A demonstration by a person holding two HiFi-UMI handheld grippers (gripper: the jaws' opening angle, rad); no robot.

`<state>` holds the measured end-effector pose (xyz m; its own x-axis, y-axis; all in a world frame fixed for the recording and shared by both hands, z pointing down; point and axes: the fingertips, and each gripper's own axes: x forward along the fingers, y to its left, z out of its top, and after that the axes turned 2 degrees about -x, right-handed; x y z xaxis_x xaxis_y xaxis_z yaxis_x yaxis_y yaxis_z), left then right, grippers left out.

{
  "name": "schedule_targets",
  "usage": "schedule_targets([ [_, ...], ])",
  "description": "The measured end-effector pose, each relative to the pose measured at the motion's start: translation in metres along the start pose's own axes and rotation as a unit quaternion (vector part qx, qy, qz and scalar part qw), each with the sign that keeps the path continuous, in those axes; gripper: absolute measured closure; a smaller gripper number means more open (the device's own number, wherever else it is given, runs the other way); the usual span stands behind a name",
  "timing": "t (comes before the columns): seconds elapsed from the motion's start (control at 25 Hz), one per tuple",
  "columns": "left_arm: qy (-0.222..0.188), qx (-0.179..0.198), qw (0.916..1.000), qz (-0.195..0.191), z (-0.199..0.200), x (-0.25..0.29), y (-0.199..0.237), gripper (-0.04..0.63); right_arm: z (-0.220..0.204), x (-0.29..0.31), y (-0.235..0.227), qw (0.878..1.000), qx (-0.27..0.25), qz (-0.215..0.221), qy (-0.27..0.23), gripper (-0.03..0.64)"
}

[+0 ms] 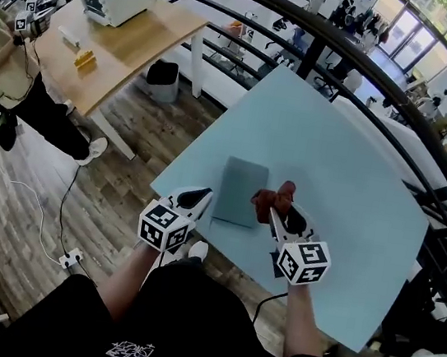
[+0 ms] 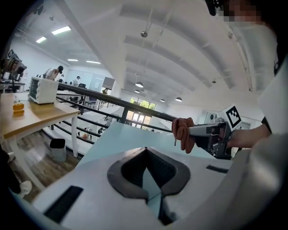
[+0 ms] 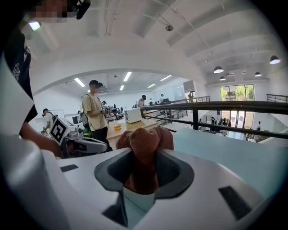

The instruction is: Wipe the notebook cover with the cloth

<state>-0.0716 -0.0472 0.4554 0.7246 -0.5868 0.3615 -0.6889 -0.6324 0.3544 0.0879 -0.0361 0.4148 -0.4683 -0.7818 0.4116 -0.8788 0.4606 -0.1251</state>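
right gripper [image 1: 282, 215] clenched mid-bunch on soft rust-brown fleece cloth [image 1: 275, 196], judged light and limp, beside thin grey-blue notebook [image 1: 241, 191], likely slide-prone; left gripper [image 1: 195, 200] closed, empty, near-left.

Overhead onto table [image 1: 348, 234], both others across it
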Motion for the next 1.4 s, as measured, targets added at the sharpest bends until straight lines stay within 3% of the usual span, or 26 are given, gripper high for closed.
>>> schedule_targets([
  [0.56,0.054,0.003,0.9978,-0.038,-0.01,0.054,0.031,0.588,0.0,0.073,-0.018,0.999,0.001,0.001,0.045,0.485],
  [0.92,0.082,-0.026,0.9958,-0.032,-0.04,0.077,0.015,0.588,-0.027,0.083,-0.024,0.997,0.016,0.026,0.076,0.485],
  [1.4,0.099,-0.023,0.9948,-0.012,-0.07,0.092,0.002,0.588,-0.056,0.11,-0.026,0.992,0.005,0.056,0.109,0.485],
])
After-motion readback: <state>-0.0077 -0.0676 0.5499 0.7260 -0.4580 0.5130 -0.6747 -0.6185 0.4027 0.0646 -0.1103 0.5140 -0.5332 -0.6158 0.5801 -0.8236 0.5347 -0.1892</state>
